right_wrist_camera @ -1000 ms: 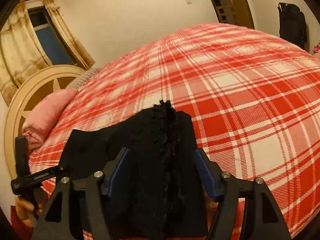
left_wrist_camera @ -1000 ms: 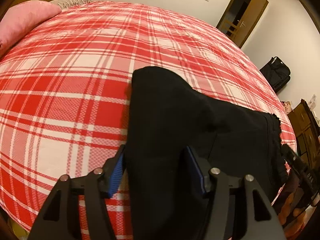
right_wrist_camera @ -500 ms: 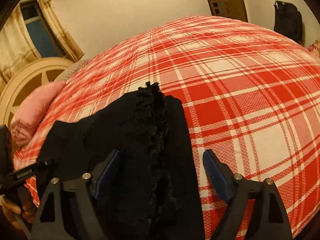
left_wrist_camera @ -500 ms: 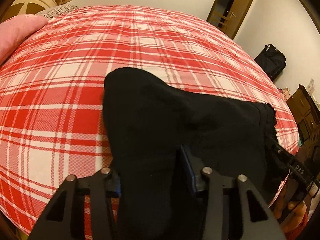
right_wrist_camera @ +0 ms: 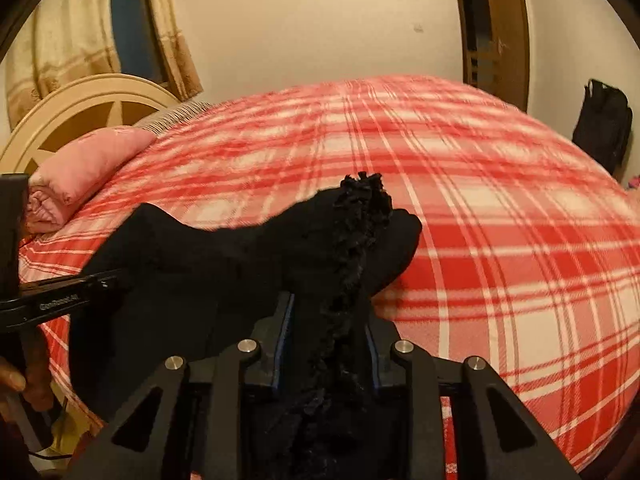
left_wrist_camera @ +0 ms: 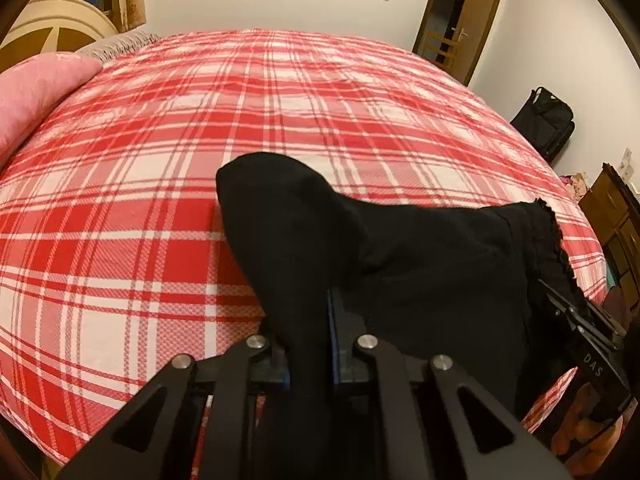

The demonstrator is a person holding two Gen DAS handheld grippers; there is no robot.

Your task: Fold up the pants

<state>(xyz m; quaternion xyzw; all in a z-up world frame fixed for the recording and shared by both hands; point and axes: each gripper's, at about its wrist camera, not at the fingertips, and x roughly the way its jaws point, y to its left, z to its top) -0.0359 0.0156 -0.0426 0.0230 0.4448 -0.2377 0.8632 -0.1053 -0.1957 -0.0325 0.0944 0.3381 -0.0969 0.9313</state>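
Note:
Black pants point(left_wrist_camera: 400, 264) lie at the near edge of a bed with a red and white plaid cover point(left_wrist_camera: 248, 128). My left gripper point(left_wrist_camera: 310, 344) is shut on one end of the pants, and the cloth rises in a hump beyond it. My right gripper point(right_wrist_camera: 326, 344) is shut on the other end, where a frilly lace trim point(right_wrist_camera: 360, 216) bunches up between the fingers. The pants point(right_wrist_camera: 224, 264) hang stretched between the two grippers, lifted a little off the cover. The right gripper shows at the right edge of the left wrist view point(left_wrist_camera: 580, 328); the left gripper shows at the left edge of the right wrist view point(right_wrist_camera: 60, 300).
A pink pillow point(left_wrist_camera: 36, 96) lies at the head of the bed by a cream headboard point(right_wrist_camera: 80, 108). A curtained window point(right_wrist_camera: 120, 32) is behind it. A wooden door point(left_wrist_camera: 468, 16), a black bag point(left_wrist_camera: 548, 120) and a wooden dresser point(left_wrist_camera: 616, 216) stand beyond the bed.
Both grippers have closed on the ends of the pants and lifted them. The cloth between them has bunched up and risen off the cover.

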